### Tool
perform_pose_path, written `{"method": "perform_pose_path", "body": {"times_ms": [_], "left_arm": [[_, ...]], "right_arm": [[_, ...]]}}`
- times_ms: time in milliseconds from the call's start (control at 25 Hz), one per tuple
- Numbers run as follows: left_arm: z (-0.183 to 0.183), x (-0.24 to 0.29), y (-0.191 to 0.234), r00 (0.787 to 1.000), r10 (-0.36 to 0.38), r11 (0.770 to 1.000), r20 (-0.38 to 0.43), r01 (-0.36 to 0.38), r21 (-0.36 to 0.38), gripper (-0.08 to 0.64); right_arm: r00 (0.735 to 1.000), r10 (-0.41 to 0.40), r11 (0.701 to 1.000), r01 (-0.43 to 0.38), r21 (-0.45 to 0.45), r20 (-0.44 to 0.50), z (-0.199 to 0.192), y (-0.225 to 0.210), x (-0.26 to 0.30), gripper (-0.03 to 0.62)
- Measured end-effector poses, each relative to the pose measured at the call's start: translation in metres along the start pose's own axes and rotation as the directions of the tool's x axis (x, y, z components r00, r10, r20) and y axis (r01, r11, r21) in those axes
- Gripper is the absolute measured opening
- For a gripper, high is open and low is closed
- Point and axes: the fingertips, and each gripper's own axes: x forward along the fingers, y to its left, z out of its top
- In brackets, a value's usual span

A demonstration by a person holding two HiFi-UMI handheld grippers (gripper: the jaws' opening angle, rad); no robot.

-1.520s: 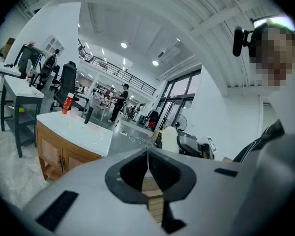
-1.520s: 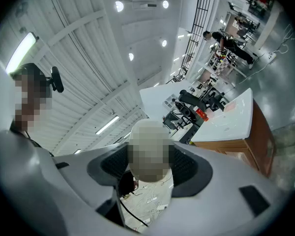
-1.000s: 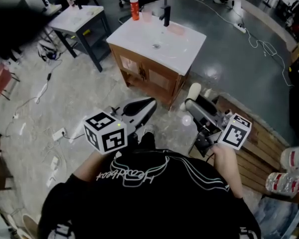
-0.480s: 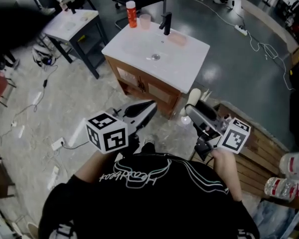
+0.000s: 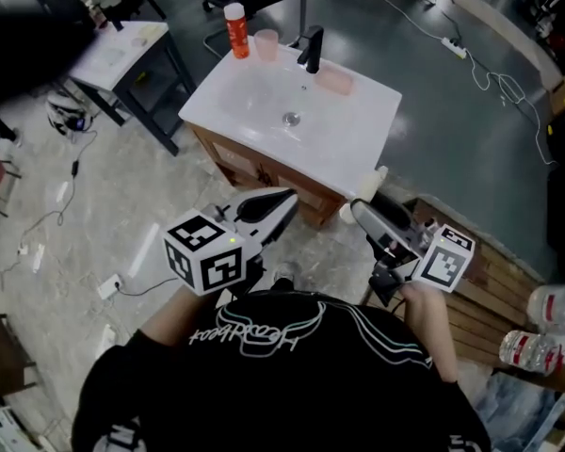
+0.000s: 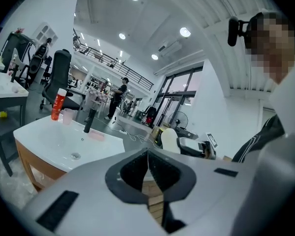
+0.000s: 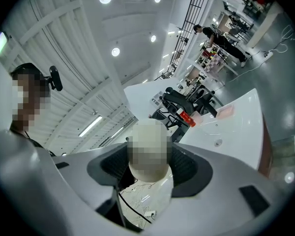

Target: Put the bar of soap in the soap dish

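A cream oval bar of soap (image 7: pixel 148 126) sits between the jaws of my right gripper (image 7: pixel 148 161), which is shut on it. In the head view the soap (image 5: pixel 379 173) shows at the tip of the right gripper (image 5: pixel 363 201), short of the vanity's near corner. The pink soap dish (image 5: pixel 335 81) lies on the white sink top (image 5: pixel 358 130) beside the black faucet (image 5: pixel 311 49), well beyond both grippers. My left gripper (image 5: pixel 284 201) is shut and holds nothing; its jaws meet at the tips (image 6: pixel 148 154). The dish (image 6: pixel 96 135) also shows in the left gripper view.
An orange bottle (image 5: pixel 235 30) and a pink cup (image 5: pixel 266 44) stand at the sink's back edge. A grey table (image 5: pixel 122 50) is at the far left. A wooden pallet (image 5: pixel 508 281) and water bottles (image 5: pixel 537 351) lie to the right. Cables run over the floor.
The vanity has come closer and slid towards the middle of the head view as both grippers moved towards it. The soap stays in the right gripper; the left stays shut.
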Motion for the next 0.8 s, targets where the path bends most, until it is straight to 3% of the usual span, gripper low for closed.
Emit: {"method": "perform_pose_path", "body": {"times_ms": [400, 800], "left_arm": [[0.032, 0.02, 0.073, 1.0, -0.023, 1.0, -0.012, 0.023, 0.016, 0.024], [0.045, 0.029, 0.112, 0.999, -0.039, 0.999, -0.015, 0.039, 0.029, 0.024]], "right_arm": [[0.998, -0.055, 0.998, 0.055, -0.022, -0.007, 0.021, -0.042, 0.064, 0.265], [0.995, -0.1, 0.993, 0.102, -0.059, 0.021, 0.034, -0.063, 0.089, 0.265]]}}
